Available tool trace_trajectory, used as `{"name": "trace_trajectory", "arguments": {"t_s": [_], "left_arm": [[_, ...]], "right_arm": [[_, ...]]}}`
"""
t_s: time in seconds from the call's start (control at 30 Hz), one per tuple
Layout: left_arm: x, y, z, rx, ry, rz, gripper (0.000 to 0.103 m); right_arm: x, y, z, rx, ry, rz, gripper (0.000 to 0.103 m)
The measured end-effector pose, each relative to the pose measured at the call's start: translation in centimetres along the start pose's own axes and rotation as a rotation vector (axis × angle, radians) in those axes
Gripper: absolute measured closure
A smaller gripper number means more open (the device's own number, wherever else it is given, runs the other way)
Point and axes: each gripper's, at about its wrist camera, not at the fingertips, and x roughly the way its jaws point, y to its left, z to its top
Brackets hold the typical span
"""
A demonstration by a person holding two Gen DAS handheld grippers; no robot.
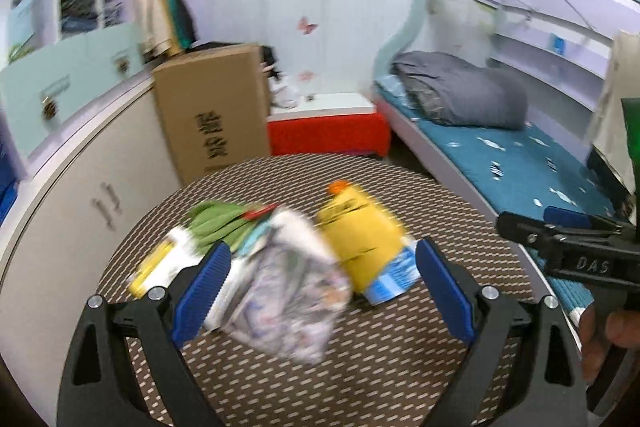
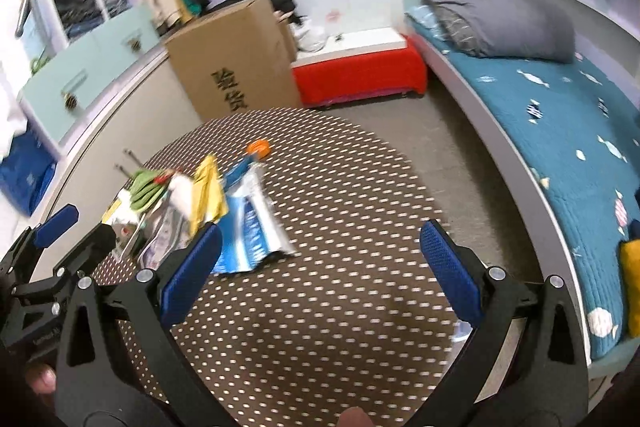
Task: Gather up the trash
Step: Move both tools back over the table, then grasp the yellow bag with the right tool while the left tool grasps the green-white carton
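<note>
- Left wrist view: the left gripper (image 1: 320,291) hangs over the round dotted table (image 1: 380,367), jaws spread wide with nothing between the pads.
- A heap of trash sits toward the table's left edge: a pale printed wrapper (image 1: 288,291) on top, a yellow pouch (image 1: 360,235) with an orange cap (image 1: 338,187) beside it, a blue-and-white packet (image 1: 394,277) under that, and a green wrapper (image 1: 218,223) behind.
- Right wrist view: the right gripper (image 2: 316,271) is released too, over bare table well right of the heap, the blue-and-white packet (image 2: 250,231) nearest it.
- Handling call: these look like light, crinkly, slippery film, easy to slide away.
- Best bite looks like the printed wrapper's raised edge, pinched across a fold.
- Motion blur hides finer detail.
</note>
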Motion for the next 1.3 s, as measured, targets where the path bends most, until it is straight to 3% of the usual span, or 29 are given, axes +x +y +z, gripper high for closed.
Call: {"name": "trace_trajectory", "arguments": {"t_s": [0.3,0.5,0.6,0.67,0.7,0.77,0.8,0.87,0.97,1.3], "left_arm": [[1.5,7.8,-3.2,-0.145,0.049,0.124,0.011],[3.2,9.0,-4.2,-0.169,0.056,0.186,0.011],[4.2,9.2,-4.4,-0.184,0.065,0.21,0.012],[4.8,9.5,-4.4,-0.208,0.071,0.214,0.012],[5.1,9.8,-4.3,-0.221,0.067,0.217,0.015],[6.0,10.0,-4.2,-0.229,0.084,0.217,0.039],[6.7,10.2,-4.2,-0.231,0.104,0.211,0.045],[7.5,10.3,-4.4,-0.236,0.131,0.199,0.072],[7.2,10.8,-4.7,-0.249,0.14,0.171,0.099],[2.5,10.7,-4.9,-0.236,0.047,0.158,0.1]], "right_arm": [[3.4,3.4,-1.1,-0.068,0.057,0.077,0.006],[5.5,6.0,-0.2,-0.115,0.06,0.145,0.007],[6.8,7.1,0.3,-0.125,0.07,0.166,0.021],[7.8,7.8,0.6,-0.132,0.081,0.168,0.042],[8.3,8.0,0.8,-0.136,0.089,0.167,0.049],[9.3,8.4,0.9,-0.14,0.112,0.172,0.069],[9.6,8.6,1.0,-0.137,0.121,0.188,0.07],[9.7,8.6,1.0,-0.128,0.119,0.219,0.081],[8.4,8.4,1.1,-0.109,0.105,0.266,0.087],[3.8,4.3,2.1,0.074,0.098,0.581,0.087]]}}
